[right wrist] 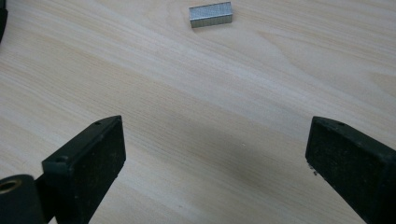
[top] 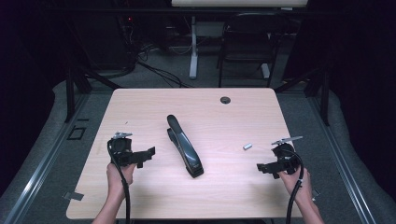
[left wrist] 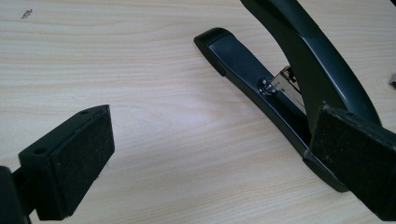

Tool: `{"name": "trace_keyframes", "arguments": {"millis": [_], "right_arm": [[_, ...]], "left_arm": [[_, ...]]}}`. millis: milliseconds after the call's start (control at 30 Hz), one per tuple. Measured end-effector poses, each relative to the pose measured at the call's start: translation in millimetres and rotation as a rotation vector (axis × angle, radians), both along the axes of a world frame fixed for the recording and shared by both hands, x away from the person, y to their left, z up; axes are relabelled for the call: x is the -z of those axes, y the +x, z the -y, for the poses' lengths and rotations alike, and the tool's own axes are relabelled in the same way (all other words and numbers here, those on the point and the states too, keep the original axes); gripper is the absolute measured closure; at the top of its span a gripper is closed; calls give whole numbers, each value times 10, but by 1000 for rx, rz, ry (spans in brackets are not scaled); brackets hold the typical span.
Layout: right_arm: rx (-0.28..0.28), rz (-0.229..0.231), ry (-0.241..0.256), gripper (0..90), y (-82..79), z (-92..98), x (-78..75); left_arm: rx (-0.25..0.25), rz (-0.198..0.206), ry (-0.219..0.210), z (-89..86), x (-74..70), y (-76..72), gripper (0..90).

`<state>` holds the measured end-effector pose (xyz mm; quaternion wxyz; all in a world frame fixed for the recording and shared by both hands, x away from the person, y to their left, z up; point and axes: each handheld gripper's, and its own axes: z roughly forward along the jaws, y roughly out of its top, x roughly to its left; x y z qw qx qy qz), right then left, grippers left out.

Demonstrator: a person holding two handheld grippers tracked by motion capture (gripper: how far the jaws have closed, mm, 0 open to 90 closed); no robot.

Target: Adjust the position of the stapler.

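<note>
Counter point(top: 140, 196): pale wood-grain top, rectangular, with rounded corners and a small dark round grommet point(top: 225, 100) near the middle of its far edge. A faint dark speck marks the wood in the left gripper view.

Room: dim. Grey floor point(top: 42, 154) around the counter, dark drapes on both sides, a black folding chair point(top: 246, 44) and a white table leg point(top: 193, 46) beyond the far edge, and loose cables point(top: 154, 70) on the floor behind.

Stapler point(top: 185, 147): black, long-armed, lying near the middle of the counter, running from the centre toward the near edge. In the left gripper view its upper arm stands raised above the base, with a metal staple channel point(left wrist: 287, 84) showing between them.

Staple strip point(top: 247, 146): small silver block, lying flat between the stapler and the right edge, apart from both.

Left hand-held gripper point(top: 145, 156): held by a hand point(top: 120, 179) over the near-left part of the counter, pointed at the stapler. Jaws spread wide, nothing between them. In the left gripper view one black pad point(left wrist: 79, 158) sits over bare wood, while the other overlaps the stapler's arm; whether it touches cannot be told.

Right hand-held gripper point(top: 262, 168): held by a hand point(top: 294, 179) near the right edge, toward the near side. Jaws spread wide, gripping nothing. In the right gripper view bare wood lies between the pads point(right wrist: 91, 163), and the staple strip point(right wrist: 210, 14) rests well ahead of them, untouched.
</note>
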<state>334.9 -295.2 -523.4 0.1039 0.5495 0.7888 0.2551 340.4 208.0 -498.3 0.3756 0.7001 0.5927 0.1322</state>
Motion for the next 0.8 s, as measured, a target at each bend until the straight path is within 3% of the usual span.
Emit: {"name": "trace_keyframes", "arguments": {"millis": [233,500,800], "right_arm": [[-6,-13,2,46,-16,5,-4],[2,-22,2,50,-28,14,2],[-24,-28,8,52,-13,-3,0]], "left_arm": [[11,2,7,43,8,6,2],[53,-35,36,178,21,15,4],[31,-8,74,350,-18,36,0]]}}
